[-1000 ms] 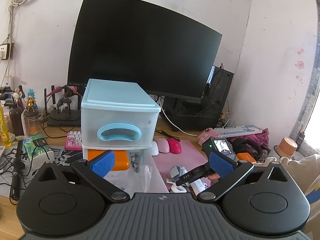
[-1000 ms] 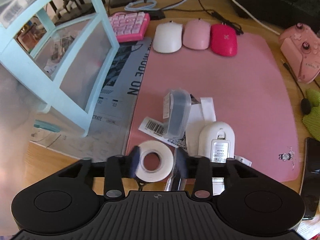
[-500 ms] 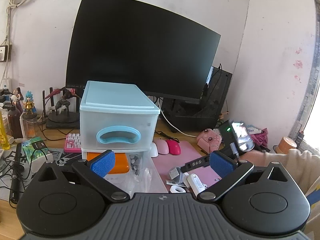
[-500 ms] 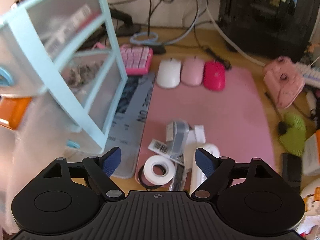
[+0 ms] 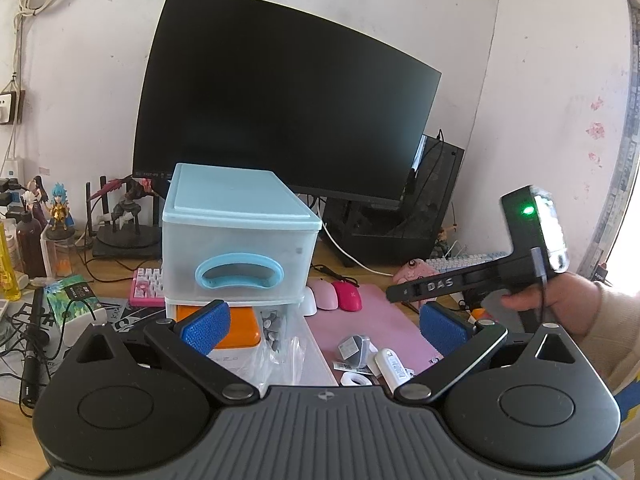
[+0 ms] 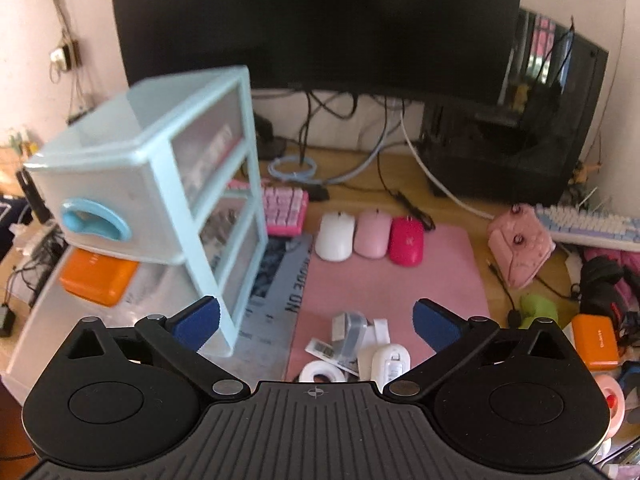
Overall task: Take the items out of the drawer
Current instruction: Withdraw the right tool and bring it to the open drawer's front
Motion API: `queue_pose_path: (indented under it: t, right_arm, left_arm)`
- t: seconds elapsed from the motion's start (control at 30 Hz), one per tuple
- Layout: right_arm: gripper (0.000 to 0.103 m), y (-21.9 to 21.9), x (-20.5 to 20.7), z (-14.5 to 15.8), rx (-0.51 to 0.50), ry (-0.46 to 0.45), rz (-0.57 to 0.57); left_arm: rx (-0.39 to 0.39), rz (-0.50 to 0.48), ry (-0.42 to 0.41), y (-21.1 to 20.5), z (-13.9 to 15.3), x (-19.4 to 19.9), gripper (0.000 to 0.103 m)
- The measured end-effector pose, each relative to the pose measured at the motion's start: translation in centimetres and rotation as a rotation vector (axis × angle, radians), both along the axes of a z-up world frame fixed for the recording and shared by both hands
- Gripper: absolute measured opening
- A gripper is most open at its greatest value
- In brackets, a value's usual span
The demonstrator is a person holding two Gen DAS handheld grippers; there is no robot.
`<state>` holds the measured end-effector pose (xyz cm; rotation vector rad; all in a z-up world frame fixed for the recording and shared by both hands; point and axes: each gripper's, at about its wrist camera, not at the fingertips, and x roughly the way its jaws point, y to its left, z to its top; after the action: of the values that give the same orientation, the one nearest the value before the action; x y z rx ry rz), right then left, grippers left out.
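Note:
A light blue drawer unit stands on the desk; its lower drawer is pulled out and holds an orange box and a bag of small grey parts. It also shows in the right wrist view. A white tape roll, a white device and a grey case lie on the pink mat. My left gripper is open and empty, held before the drawer. My right gripper is open and empty, raised above the mat items; its body shows in the left wrist view.
A large black monitor stands behind. Three mice, a pink keypad, a pink controller, a keyboard and cables crowd the desk. Figurines and bottles stand far left.
My right gripper opened off the white tape roll, leaving it on the mat, then rose and pulled back. My left gripper stayed nearly still.

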<state>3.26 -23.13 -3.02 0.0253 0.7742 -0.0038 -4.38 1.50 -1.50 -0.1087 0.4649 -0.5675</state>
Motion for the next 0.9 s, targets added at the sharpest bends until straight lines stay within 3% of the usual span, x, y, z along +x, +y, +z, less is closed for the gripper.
queue_pose_path:
  t: [0.3, 0.63, 0.9]
  right_arm:
    - [0.103, 2.2, -5.2, 1.4, -0.037, -0.177, 0.023]
    - [0.103, 4.1, -7.4, 1.1, -0.014, -0.208, -0.008]
    - [0.103, 4.6, -8.1, 1.1, 0.001, -0.229, 0.059]
  left_arm:
    - [0.007, 0.017, 0.006, 0.4, -0.1, -0.6, 0.103]
    - [0.025, 0.076, -0.013, 0.6, 0.3, -1.8, 0.103]
    - [0.04, 0.152, -0.033, -0.1, 0.7, -2.8, 0.103]
